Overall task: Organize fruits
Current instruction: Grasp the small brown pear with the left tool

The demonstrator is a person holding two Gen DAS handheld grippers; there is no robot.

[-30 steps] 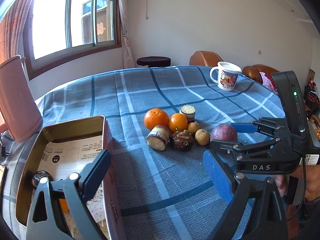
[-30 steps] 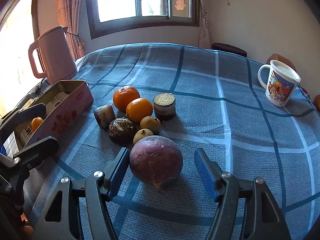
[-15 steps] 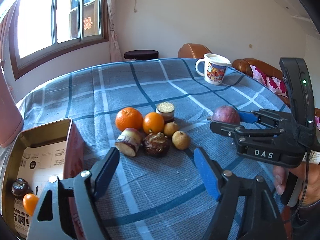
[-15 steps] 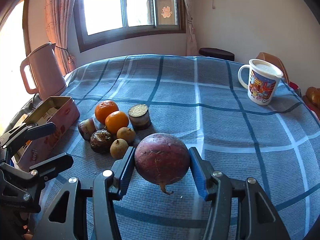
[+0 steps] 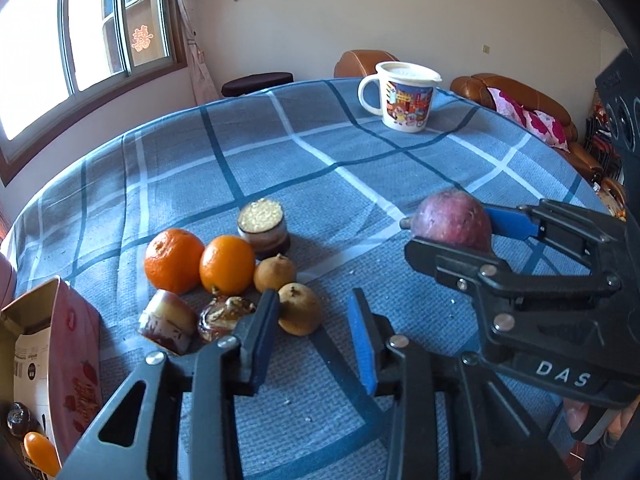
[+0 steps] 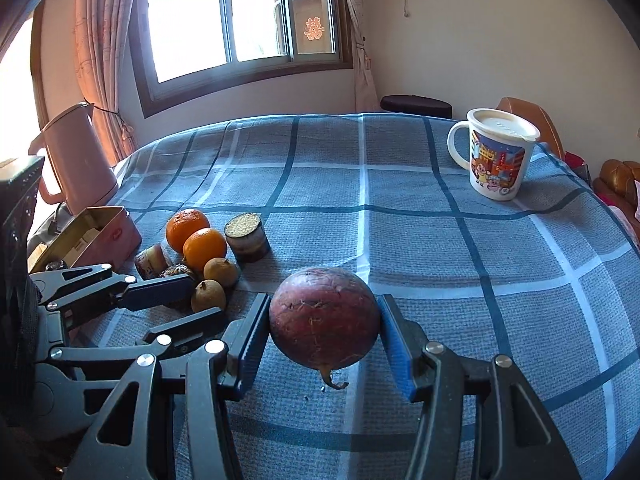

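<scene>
From the left wrist, the left gripper (image 5: 316, 336) is closing with nothing pinched yet — a small brown fruit (image 5: 299, 309) sits just past its left finger, nearest of the cluster beside the two oranges (image 5: 200, 261).

From the right wrist, the right gripper (image 6: 323, 330) clamps the purple fruit (image 6: 324, 318) between both pads, lifted clear of the checked tablecloth (image 6: 460, 264) — right of the oranges, well short of the mug (image 6: 496, 156).

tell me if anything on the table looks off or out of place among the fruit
Nothing is spilled or broken. Three non-fruit items sit in the fruit cluster: a small layered cake cup, a wrapped roll slice lying on its side, and a foil-wrapped brown sweet. Scattered crumbs dot the blue plaid tablecloth.
</scene>
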